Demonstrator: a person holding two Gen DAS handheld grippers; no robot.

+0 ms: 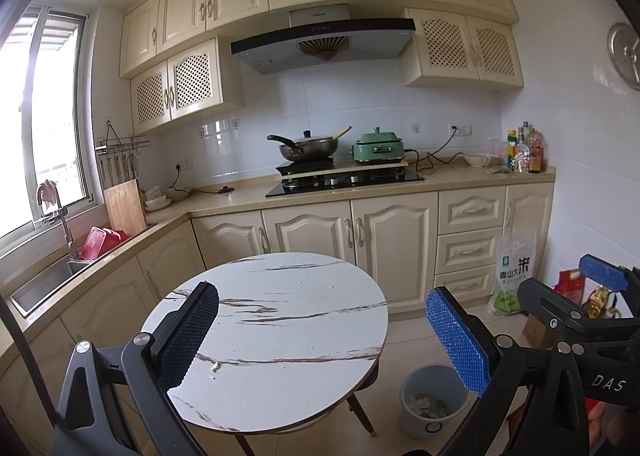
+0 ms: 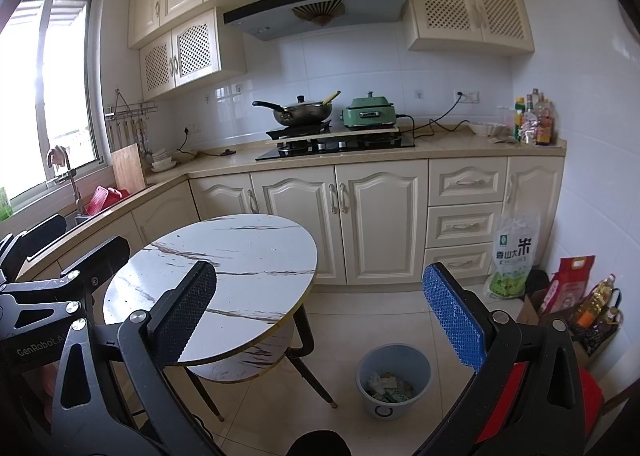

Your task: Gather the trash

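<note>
Both tools hang released and empty — the left tool (image 1: 322, 336) over the round marble surface (image 1: 280, 320), the right tool (image 2: 320, 314) between that surface and the grey bin (image 2: 394, 380) low in the frame. A small scrap (image 1: 215, 367), too tiny to tell its axis, lies near the surface's lower edge. The bin's crumpled trash (image 2: 390, 384) is hard to make out — "DAS" and "GenRobot" show on the tools.
</note>
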